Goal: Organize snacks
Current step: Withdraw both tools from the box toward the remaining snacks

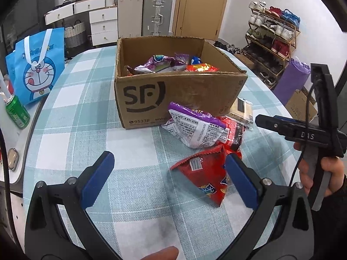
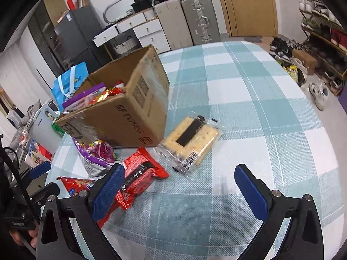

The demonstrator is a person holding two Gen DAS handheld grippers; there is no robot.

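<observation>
A cluttered living room, suitcases and drawers along the far wall, shoe rack off to one side, and in the middle a round table [image 2: 249, 91] under a teal check cloth. Its right half is bare, so there is plenty of room for the right gripper [image 2: 180, 186] to swing. The left side is tighter: the table ends near a side counter with a green can [image 1: 17, 111] and a blue bag [image 1: 36, 65].

The box [image 1: 173, 91] sits mid-table, top open, already holding several packets. Four snacks lie outside it, bunched by its near corner: the purple bag [image 1: 195, 127] leaning against the box wall, a red wafer pack [image 2: 141, 175] partly under it, the red chip bag [image 1: 203, 173] nearest the person, and a clear cracker pack [image 2: 190, 143] on its own just beside the box.

Both sets of jaws are spread and hold nothing. The left gripper [image 1: 169, 179] hovers low with the chip bag lying by its right pad.

The risks, as I judge them: the packets overlap, so closing on one may drag or pinch a neighbour. The puffed foil could slip or crush its contents if squeezed hard. The light box might shove across the cloth if a jaw knocks its wall. The two grippers are near each other over the pile and could collide.
</observation>
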